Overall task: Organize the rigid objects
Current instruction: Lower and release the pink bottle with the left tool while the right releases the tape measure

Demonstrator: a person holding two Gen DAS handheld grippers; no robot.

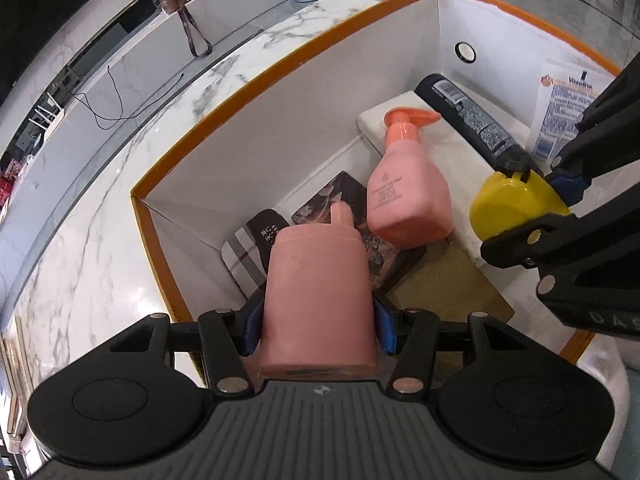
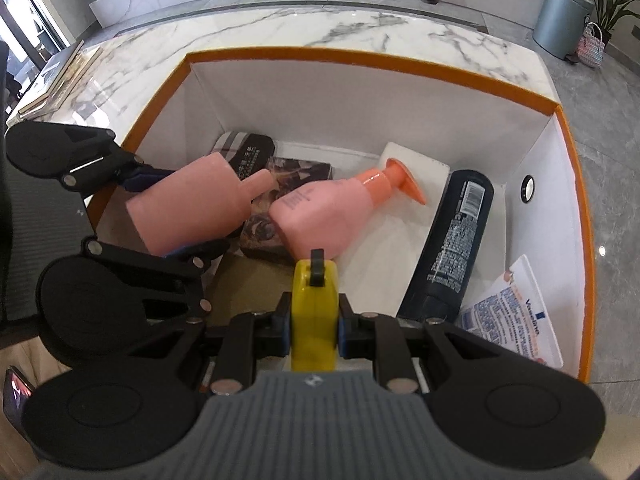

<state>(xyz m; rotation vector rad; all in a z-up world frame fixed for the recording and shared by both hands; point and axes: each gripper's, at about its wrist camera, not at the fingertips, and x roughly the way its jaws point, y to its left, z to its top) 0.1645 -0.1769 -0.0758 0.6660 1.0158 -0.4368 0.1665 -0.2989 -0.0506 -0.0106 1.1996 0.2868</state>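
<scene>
My left gripper is shut on a pink bottle with a spout, held over the near left part of the orange-rimmed white box; both also show in the right wrist view, bottle and box. My right gripper is shut on a yellow bottle with a black cap, held above the box's near side; the bottle shows in the left wrist view.
In the box lie a pink pump bottle, a dark spray can, a white block, a Vaseline tube, a patterned dark box and a plaid case. The box stands on a marble counter.
</scene>
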